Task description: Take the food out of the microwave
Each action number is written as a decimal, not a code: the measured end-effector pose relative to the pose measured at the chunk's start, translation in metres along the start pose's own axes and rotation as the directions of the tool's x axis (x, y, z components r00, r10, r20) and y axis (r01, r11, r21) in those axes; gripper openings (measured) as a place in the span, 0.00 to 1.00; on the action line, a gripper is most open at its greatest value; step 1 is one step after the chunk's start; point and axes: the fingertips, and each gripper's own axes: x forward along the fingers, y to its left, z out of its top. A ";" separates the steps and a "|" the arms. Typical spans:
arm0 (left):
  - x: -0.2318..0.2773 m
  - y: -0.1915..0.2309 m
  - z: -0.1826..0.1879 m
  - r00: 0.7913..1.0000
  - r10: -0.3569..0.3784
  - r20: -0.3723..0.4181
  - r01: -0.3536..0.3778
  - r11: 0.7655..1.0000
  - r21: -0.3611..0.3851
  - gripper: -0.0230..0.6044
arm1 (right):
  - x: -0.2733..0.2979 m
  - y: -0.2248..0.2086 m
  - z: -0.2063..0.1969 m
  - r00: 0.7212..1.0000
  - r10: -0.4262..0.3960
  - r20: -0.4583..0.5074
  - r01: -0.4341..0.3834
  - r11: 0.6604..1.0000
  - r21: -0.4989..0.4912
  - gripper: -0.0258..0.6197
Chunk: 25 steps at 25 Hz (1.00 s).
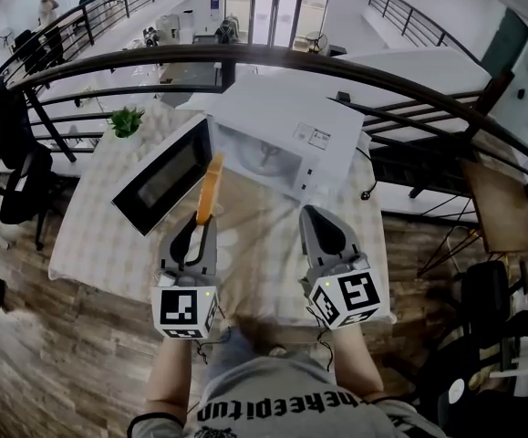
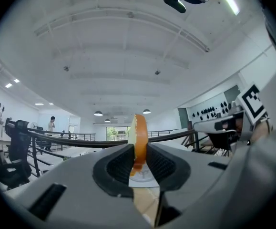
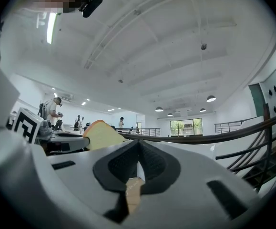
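The white microwave (image 1: 291, 140) stands on the table with its door (image 1: 163, 176) swung open to the left. A slice of bread (image 1: 211, 188) with an orange crust stands on edge in front of the open cavity. My left gripper (image 1: 206, 224) is shut on its lower edge, and in the left gripper view the slice (image 2: 139, 135) rises between the pads of that gripper (image 2: 138, 162). My right gripper (image 1: 311, 213) hovers to the right of it, in front of the microwave, shut with nothing held. The right gripper view shows the same gripper (image 3: 138, 149) and the bread (image 3: 101, 134) off to its left.
The table (image 1: 99, 245) carries a pale checked cloth, and a small green plant (image 1: 127, 119) sits at its far left corner. A dark curved railing (image 1: 355, 71) runs behind the microwave. Office chairs (image 1: 17, 185) stand left of the table.
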 end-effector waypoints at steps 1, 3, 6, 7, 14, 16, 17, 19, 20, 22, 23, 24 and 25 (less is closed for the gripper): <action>-0.001 -0.001 0.001 1.000 0.004 0.004 -0.004 1.000 -0.003 0.16 | -0.001 0.000 0.000 1.000 0.003 0.002 -0.003 1.000 0.000 0.05; -0.004 -0.002 0.003 1.000 0.011 0.010 -0.011 1.000 -0.008 0.16 | -0.003 0.000 0.001 1.000 0.008 0.004 -0.008 1.000 0.000 0.05; -0.009 -0.003 0.007 1.000 0.021 0.023 -0.021 1.000 -0.019 0.16 | -0.007 0.000 0.003 1.000 0.015 0.008 -0.015 1.000 0.000 0.05; -0.010 -0.003 0.008 0.999 0.025 0.027 -0.024 0.999 -0.023 0.16 | -0.008 0.000 0.004 1.000 0.017 0.008 -0.017 1.000 0.000 0.05; -0.018 -0.007 0.020 0.998 0.052 0.039 -0.050 0.998 -0.038 0.16 | -0.012 0.000 0.006 1.000 0.027 0.008 -0.027 1.000 -0.013 0.05; -0.019 -0.007 0.020 0.997 0.056 0.050 -0.054 0.998 -0.035 0.16 | -0.013 0.000 0.006 1.000 0.030 0.009 -0.030 0.999 -0.016 0.05; -0.020 -0.007 0.019 0.997 0.056 0.058 -0.054 0.998 -0.033 0.16 | -0.013 -0.001 0.006 0.999 0.031 0.010 -0.031 0.999 -0.016 0.05; -0.020 -0.008 0.019 0.996 0.057 0.065 -0.055 0.998 -0.032 0.16 | -0.014 -0.001 0.007 0.999 0.035 0.010 -0.035 0.999 -0.017 0.05; -0.020 -0.009 0.020 0.996 0.058 0.067 -0.055 0.998 -0.032 0.16 | -0.014 -0.001 0.007 0.999 0.039 0.008 -0.039 0.999 -0.019 0.05; -0.021 -0.010 0.021 0.996 0.058 0.068 -0.056 0.998 -0.032 0.16 | -0.015 0.000 0.007 0.999 0.046 0.007 -0.046 0.999 -0.025 0.05; -0.022 -0.010 0.022 0.996 0.059 0.068 -0.056 0.998 -0.033 0.16 | -0.015 0.001 0.008 0.999 0.049 0.008 -0.049 0.998 -0.027 0.05; -0.022 -0.010 0.022 0.996 0.059 0.068 -0.057 0.998 -0.035 0.16 | -0.015 0.001 0.008 0.999 0.050 0.009 -0.049 0.998 -0.027 0.05; -0.023 -0.010 0.024 0.996 0.061 0.066 -0.059 0.998 -0.037 0.16 | -0.016 0.001 0.009 0.999 0.049 0.011 -0.049 0.998 -0.026 0.05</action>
